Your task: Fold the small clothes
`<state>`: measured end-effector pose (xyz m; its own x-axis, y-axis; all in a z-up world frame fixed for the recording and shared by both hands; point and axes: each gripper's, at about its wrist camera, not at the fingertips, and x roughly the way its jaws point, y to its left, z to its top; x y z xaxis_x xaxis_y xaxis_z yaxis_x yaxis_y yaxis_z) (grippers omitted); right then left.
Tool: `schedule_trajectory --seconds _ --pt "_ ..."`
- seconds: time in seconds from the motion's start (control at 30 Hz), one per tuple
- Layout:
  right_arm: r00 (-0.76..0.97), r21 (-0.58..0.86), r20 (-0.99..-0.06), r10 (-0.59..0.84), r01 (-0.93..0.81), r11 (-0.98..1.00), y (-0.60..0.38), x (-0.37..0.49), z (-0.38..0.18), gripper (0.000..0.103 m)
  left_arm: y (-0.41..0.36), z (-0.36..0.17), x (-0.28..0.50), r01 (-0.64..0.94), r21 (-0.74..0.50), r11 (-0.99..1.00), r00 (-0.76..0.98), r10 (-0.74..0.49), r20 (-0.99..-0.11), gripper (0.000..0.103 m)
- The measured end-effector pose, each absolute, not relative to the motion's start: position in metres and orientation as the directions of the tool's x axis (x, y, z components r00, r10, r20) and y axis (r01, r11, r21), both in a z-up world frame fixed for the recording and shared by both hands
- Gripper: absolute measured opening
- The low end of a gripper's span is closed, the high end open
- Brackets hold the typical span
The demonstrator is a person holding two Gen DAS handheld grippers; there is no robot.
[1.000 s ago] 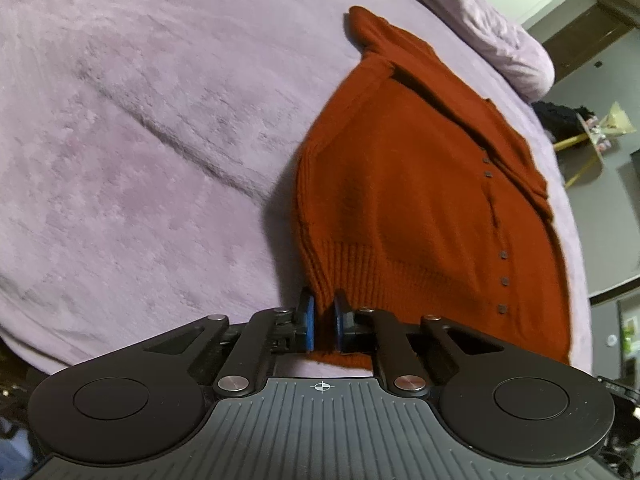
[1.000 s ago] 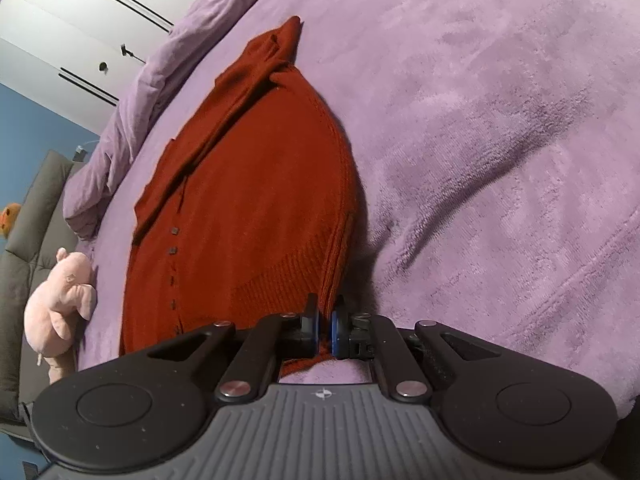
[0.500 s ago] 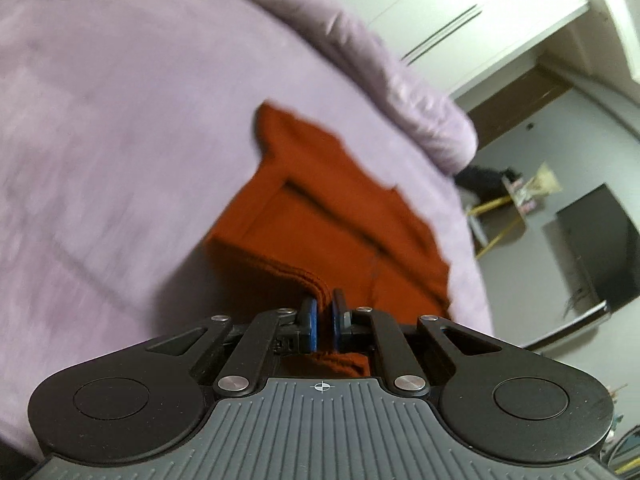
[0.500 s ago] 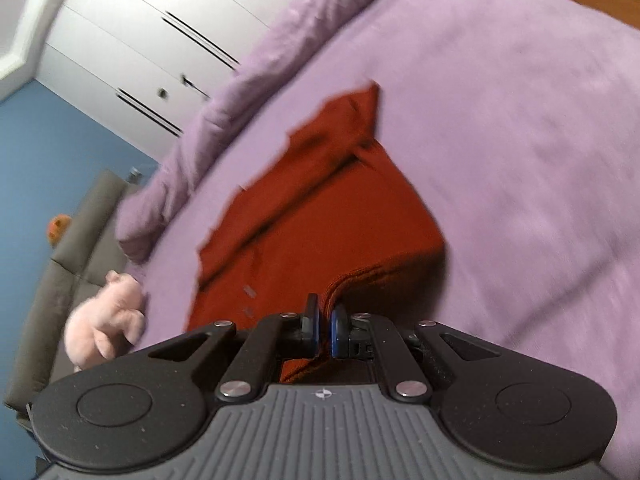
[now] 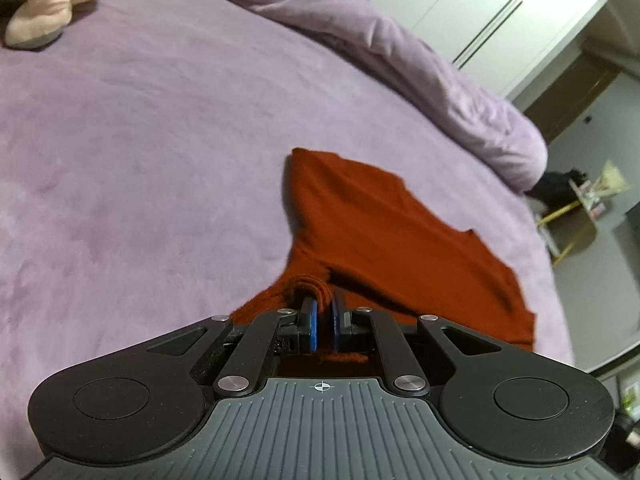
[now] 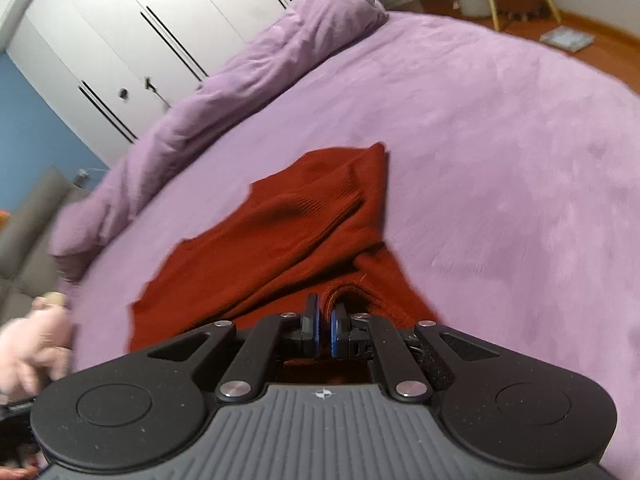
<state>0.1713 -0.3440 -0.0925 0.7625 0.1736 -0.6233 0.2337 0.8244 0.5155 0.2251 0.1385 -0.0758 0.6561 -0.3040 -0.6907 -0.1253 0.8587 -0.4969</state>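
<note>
Left gripper (image 5: 323, 312): we kept it pinching the hem corner of the rust cardigan (image 5: 384, 236).
Cardigan: it lay on the purple bed (image 5: 160, 140), its lower half lifted over its top.
Right gripper (image 6: 325, 314): we pinched the other hem corner.
Progress: first fold half done; we judged laying down and smoothing remained.

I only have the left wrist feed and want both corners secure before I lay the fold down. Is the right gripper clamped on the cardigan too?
Observer: Yes. The right gripper is shut on the hem of the rust cardigan, like the left gripper.
Operator: Anything near the bed on that side?
Observer: A grey sofa stands beside the bed, in front of a blue wall.
Operator: Anything on the floor past the far corner?
Observer: A flat paper item lies on the wooden floor.
</note>
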Motion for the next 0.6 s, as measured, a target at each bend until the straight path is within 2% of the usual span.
schedule_trajectory --seconds 0.1,0.2,0.4,0.6 --pt "0.752 0.467 -0.644 0.140 0.241 0.851 -0.347 0.188 -0.101 0.004 0.132 -0.080 0.235 -0.121 -0.459 0.880 0.646 -0.281 -0.710 0.009" --pt "0.750 0.433 -0.649 0.128 0.225 0.873 -0.345 0.196 -0.103 0.004 0.131 -0.076 0.239 -0.106 -0.491 0.865 0.657 -0.310 -0.687 0.009" --pt "0.774 0.441 -0.617 0.140 0.193 0.876 -0.343 0.203 -0.093 0.004 0.133 -0.069 0.245 -0.096 -0.508 0.856 0.674 -0.319 -0.666 0.009" --pt "0.770 0.437 -0.624 0.132 0.203 0.876 -0.345 0.216 -0.093 0.004 0.133 -0.073 0.259 -0.119 -0.503 0.856 0.673 -0.303 -0.675 0.009"
